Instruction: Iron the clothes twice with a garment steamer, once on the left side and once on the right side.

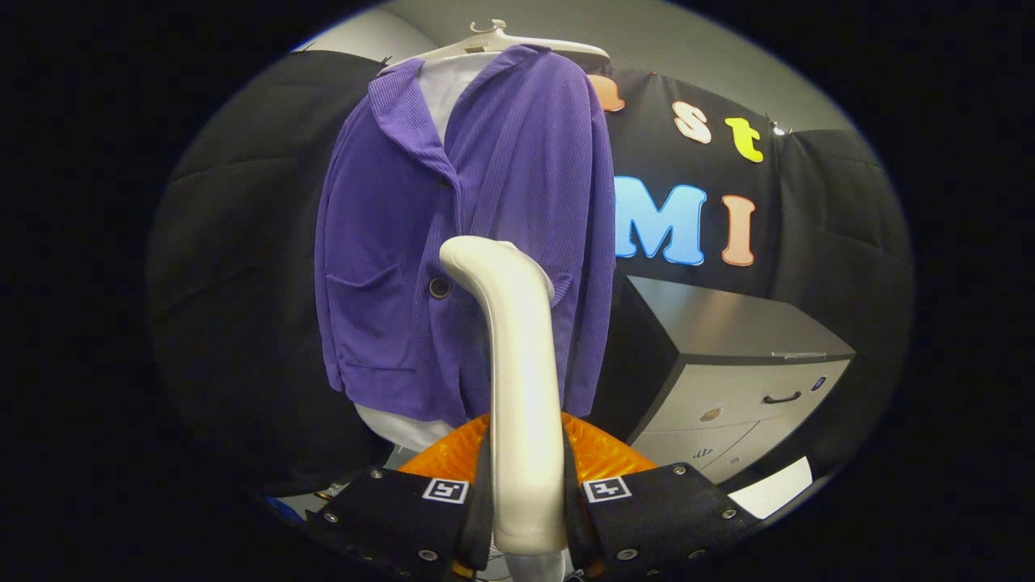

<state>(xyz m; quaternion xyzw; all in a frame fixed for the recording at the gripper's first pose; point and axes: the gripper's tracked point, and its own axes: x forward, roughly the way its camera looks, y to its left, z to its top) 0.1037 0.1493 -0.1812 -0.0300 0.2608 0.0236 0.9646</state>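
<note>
A purple ribbed jacket (461, 234) hangs on a white hanger (493, 40) over a white undershirt, facing me. The white garment steamer (521, 380) stands upright between my fingers, and the gripper (525, 497) is shut on its handle. The steamer's curved head reaches up to the jacket's middle, near the lower button and just right of the front opening. Whether the head touches the cloth I cannot tell. An orange translucent part (598, 453) shows behind the handle, just above the fingers.
A grey drawer cabinet (728, 380) with a dark top stands to the right of the jacket. Black booth cloth (234, 283) hangs behind and to the left. A white sheet (776, 489) lies low beside the cabinet.
</note>
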